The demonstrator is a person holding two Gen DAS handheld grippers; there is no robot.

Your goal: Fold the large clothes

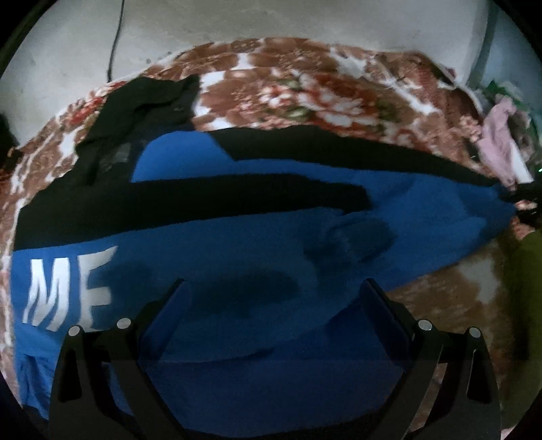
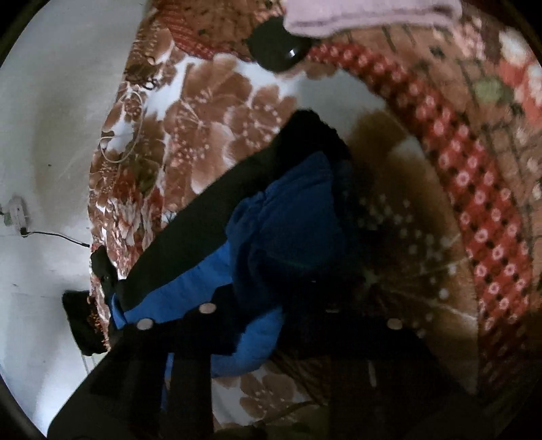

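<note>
While the blue and black garment (image 1: 271, 216) lies spread across the middle of the left wrist view on a floral blanket (image 1: 288, 84), the left gripper (image 1: 272, 287) hangs over its blue part at the bottom of the frame with its fingers (image 1: 169, 298) spread wide and nothing between them. White letters "ME" (image 1: 67, 291) show on the blue cloth at the lower left of that view, black bands cross the garment from left to right, and a separate black piece of cloth (image 1: 142, 101) lies crumpled at the upper left. A pink cloth (image 1: 498, 142) sits at the right edge of the blanket, and a pale wall (image 1: 271, 20) fills the top. In the right wrist view the right gripper (image 2: 291, 287) sits low in the centre, its dark fingers drawn close together on a bunched fold of the blue cloth (image 2: 288, 220); shadow hides the exact contact. The garment's black edge runs from the lower left up to the centre of that frame, the same blanket (image 2: 220, 118) beneath it.
</note>
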